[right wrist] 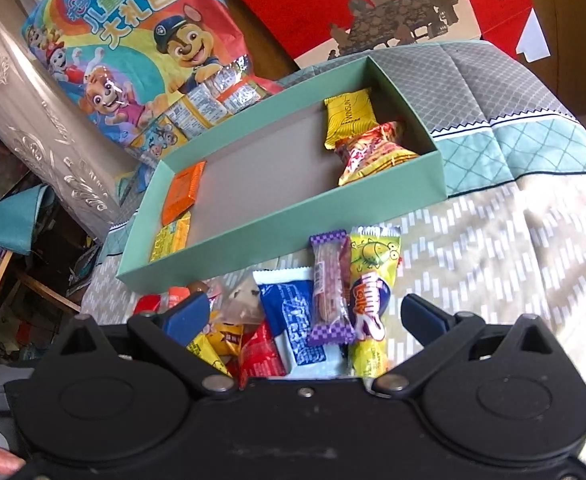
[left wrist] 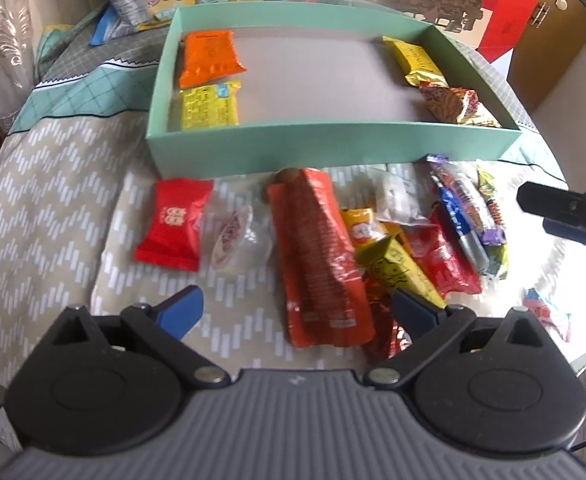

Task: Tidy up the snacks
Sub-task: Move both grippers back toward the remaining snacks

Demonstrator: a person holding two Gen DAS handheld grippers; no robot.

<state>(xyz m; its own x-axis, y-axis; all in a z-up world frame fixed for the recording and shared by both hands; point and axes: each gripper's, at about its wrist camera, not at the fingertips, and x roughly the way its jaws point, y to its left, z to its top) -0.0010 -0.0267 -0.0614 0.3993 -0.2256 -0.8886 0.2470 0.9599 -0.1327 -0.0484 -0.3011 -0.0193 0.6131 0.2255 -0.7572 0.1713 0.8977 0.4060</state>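
Snacks divide into two groups: those already sorted into the mint-green box (left wrist: 333,142) and those still loose on the patterned cloth (left wrist: 53,208). Inside the box, seen from the left wrist view, an orange packet (left wrist: 209,57) and a yellow packet (left wrist: 209,106) lie at the 9 o'clock end, the yellow one just nearer the camera, while a gold packet (left wrist: 417,62) and a crinkled red-gold packet (left wrist: 455,106) lie at the 3 o'clock end; the middle of the floor is bare. Roughly a dozen items remain outside, just beyond the box's near wall at 6 o'clock, among them a red square packet (left wrist: 173,224), a long red-orange pouch (left wrist: 321,256), and a blue-and-white wrapper (right wrist: 295,316). By this count the task appears under halfway done. Left gripper (left wrist: 298,312) hovers with fingers spread wide, empty, over the long pouch. Right gripper (right wrist: 303,316) likewise stands wide and empty above the loose pile.
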